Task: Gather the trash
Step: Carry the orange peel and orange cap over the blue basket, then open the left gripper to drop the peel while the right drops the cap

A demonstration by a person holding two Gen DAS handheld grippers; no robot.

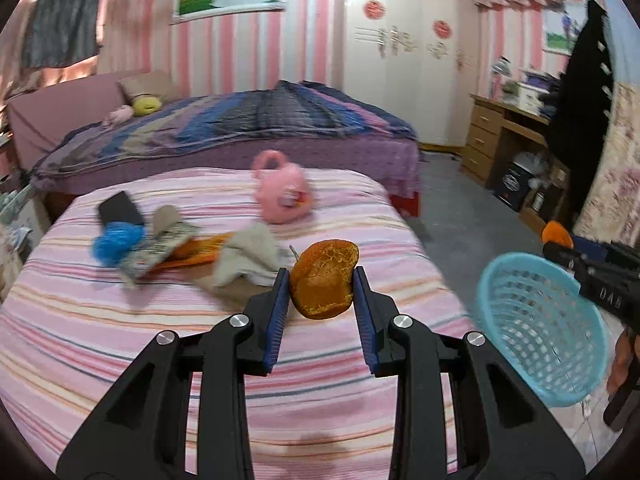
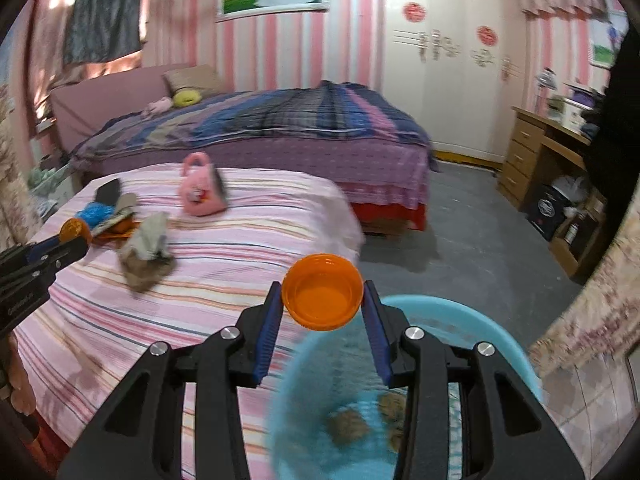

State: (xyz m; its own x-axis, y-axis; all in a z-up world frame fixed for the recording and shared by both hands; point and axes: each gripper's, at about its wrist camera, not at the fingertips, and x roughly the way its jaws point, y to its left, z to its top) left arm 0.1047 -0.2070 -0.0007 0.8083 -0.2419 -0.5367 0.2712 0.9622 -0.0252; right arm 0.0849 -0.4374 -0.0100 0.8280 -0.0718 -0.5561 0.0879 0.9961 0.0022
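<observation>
My left gripper [image 1: 321, 278] is shut on a brown, dried orange peel [image 1: 323, 280], held above the pink striped bed [image 1: 200, 340]. To its right in the left wrist view sits a light blue mesh basket [image 1: 540, 328]. My right gripper [image 2: 323, 294] is shut on an orange plastic lid [image 2: 322, 290], held above the near rim of the same basket [image 2: 472, 320]. Brown scraps [image 2: 348, 426] lie in the basket's bottom. In the right wrist view the left gripper [image 2: 60, 246] shows at the left edge with the peel [image 2: 73, 229] in it.
On the bed lie a pink toy bag [image 1: 282, 188], a grey-beige cloth [image 1: 250, 260], a blue mesh puff [image 1: 116, 240], printed wrappers [image 1: 160, 246] and a dark flat object [image 1: 120, 210]. A second bed [image 1: 240, 132] stands behind. Grey floor [image 2: 460, 232] and a wooden desk [image 2: 540, 152] lie to the right.
</observation>
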